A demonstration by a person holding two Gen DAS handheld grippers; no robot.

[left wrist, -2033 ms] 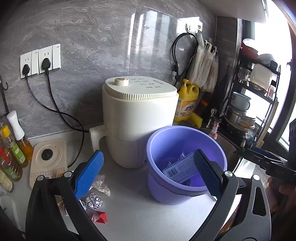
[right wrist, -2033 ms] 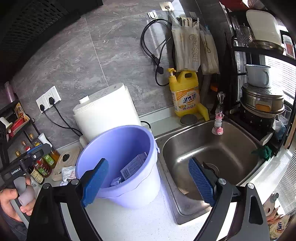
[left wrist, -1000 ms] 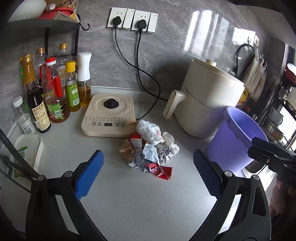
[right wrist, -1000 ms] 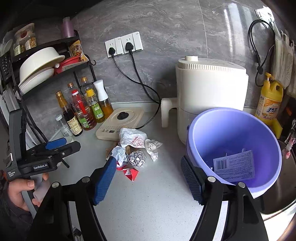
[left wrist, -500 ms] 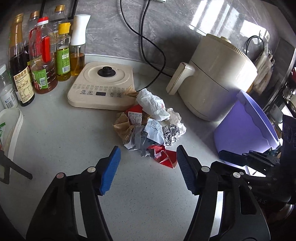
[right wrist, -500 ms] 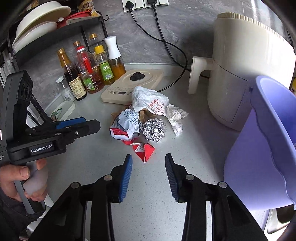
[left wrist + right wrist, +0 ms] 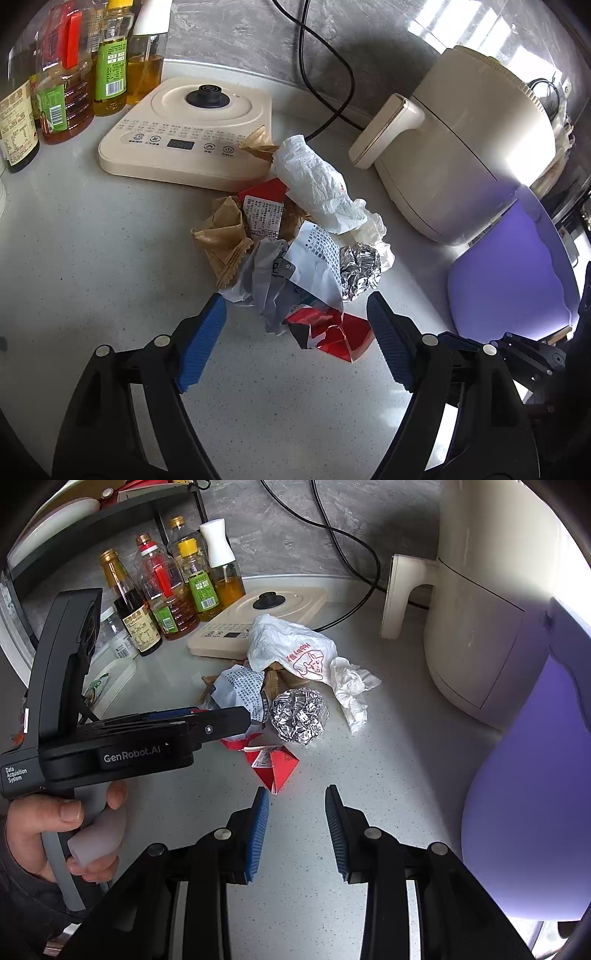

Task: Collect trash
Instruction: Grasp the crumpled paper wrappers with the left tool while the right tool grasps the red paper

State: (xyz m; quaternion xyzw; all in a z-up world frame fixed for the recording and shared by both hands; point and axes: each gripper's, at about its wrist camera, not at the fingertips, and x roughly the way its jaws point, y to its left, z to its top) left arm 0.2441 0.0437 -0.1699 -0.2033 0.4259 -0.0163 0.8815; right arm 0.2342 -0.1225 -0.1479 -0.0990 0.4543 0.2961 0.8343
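A pile of trash lies on the white counter: a white plastic bag [image 7: 317, 188] [image 7: 291, 653], brown paper [image 7: 223, 236], a printed grey-white wrapper [image 7: 291, 273] [image 7: 240, 690], a foil ball [image 7: 360, 266] [image 7: 299, 714], a crumpled tissue [image 7: 351, 690] and a red wrapper [image 7: 332, 332] [image 7: 275, 766]. My left gripper [image 7: 297, 339] is open, low over the counter, its jaws either side of the grey wrapper and red wrapper. My right gripper [image 7: 297, 827] is open with a narrow gap, just short of the red wrapper. The purple bucket [image 7: 517, 269] [image 7: 535, 775] stands to the right.
A cream induction cooker [image 7: 188, 133] lies behind the pile, with oil and sauce bottles [image 7: 62, 74] to its left. A cream air fryer [image 7: 465, 155] stands behind the bucket, black cords running along the grey wall. The left gripper's body [image 7: 110, 738] crosses the right wrist view.
Both grippers left the bucket, swung left and came down to the trash pile. The right gripper's jaws narrowed. The left gripper now straddles the near edge of the pile.
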